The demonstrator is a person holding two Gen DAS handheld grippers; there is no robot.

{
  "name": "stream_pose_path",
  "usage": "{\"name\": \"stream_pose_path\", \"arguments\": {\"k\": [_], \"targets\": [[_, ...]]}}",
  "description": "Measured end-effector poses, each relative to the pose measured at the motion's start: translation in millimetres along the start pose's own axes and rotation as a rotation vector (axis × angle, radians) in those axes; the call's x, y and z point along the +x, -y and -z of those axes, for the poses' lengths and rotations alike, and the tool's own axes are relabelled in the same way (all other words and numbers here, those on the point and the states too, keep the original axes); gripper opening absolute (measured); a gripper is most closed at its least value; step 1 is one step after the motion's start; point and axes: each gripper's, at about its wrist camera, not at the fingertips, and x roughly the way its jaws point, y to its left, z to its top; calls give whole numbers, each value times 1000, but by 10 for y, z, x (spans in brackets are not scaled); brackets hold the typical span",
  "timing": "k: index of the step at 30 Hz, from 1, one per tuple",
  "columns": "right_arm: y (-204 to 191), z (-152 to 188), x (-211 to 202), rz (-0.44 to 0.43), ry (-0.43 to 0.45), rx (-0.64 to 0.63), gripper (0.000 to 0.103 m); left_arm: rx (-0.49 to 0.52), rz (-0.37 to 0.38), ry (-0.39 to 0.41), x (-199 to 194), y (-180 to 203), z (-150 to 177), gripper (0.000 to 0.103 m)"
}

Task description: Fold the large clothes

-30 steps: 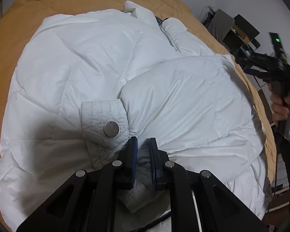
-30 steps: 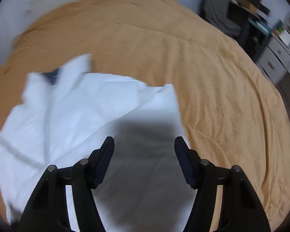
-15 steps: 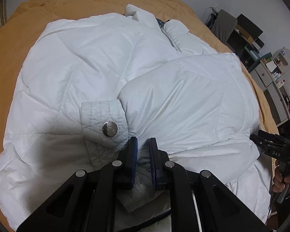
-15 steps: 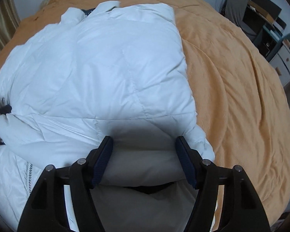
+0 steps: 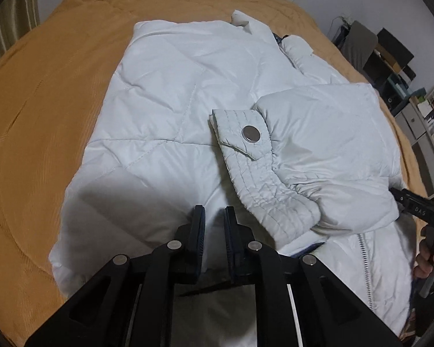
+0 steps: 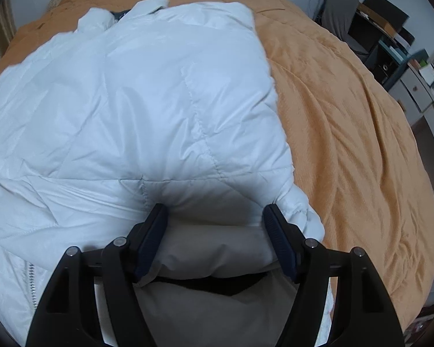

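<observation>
With the left hand-held gripper [image 5: 214, 225] pressed together empty and the right hand-held gripper [image 6: 215, 225] opening around the sleeve, the puffy white quilted jacket [image 5: 173, 110] on the orange bed [image 5: 49, 86] could spring unfolded.

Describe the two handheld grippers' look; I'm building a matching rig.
Both the left gripper and right gripper have matte black angular linkage arms with round silver pivot pins and ribbed dark blue pads inside the jaws. The right one carries white "DAS" lettering and a green light.
</observation>
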Motion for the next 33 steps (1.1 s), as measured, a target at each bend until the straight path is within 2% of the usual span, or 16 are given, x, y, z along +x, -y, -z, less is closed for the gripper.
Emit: {"name": "stream_pose_path", "arguments": {"k": [2, 3, 5, 7, 9, 12, 16, 18, 19, 21, 22, 24, 27, 30, 33], "targets": [[160, 80, -331, -110, 49, 49, 75, -12, 45, 13, -228, -73, 38, 13], [234, 125, -459, -132, 65, 46, 88, -13, 71, 22, -353, -139, 90, 13], [422, 254, -653, -99, 85, 38, 103, -36, 103, 17, -547, -344, 231, 13], [629, 403, -721, -84, 71, 44, 103, -98, 143, -17, -625, -607, 405, 14], [858, 570, -662, -121, 15, 53, 103, -160, 189, -57, -643, -836, 592, 14], [1092, 792, -421, -207, -82, 121, 103, -247, 297, -49, -646, -1055, 789, 14], [1062, 847, -94, -382, -153, 199, 103, -277, 335, -57, -573, -1082, 710, 15], [965, 790, 1, -405, -168, 189, 103, -314, 351, -65, -523, -1135, 618, 17], [912, 757, 16, -407, -171, 173, 103, -333, 361, -53, -527, -1161, 584, 25], [786, 705, 49, -381, -179, 124, 103, -353, 358, -31, -575, -1205, 517, 64], [734, 689, 52, -368, -181, 105, 103, -353, 325, -20, -627, -1218, 505, 103], [689, 693, 41, -356, -179, 88, 103, -328, 287, 6, -688, -1207, 522, 103], [714, 693, 52, -378, -172, 113, 103, -353, 305, -51, -602, -1294, 590, 103], [762, 724, 39, -390, -174, 118, 103, -383, 385, -93, -386, -1296, 605, 103], [702, 674, 46, -403, -182, 93, 103, -346, 482, -111, -182, -1115, 496, 103]]}}
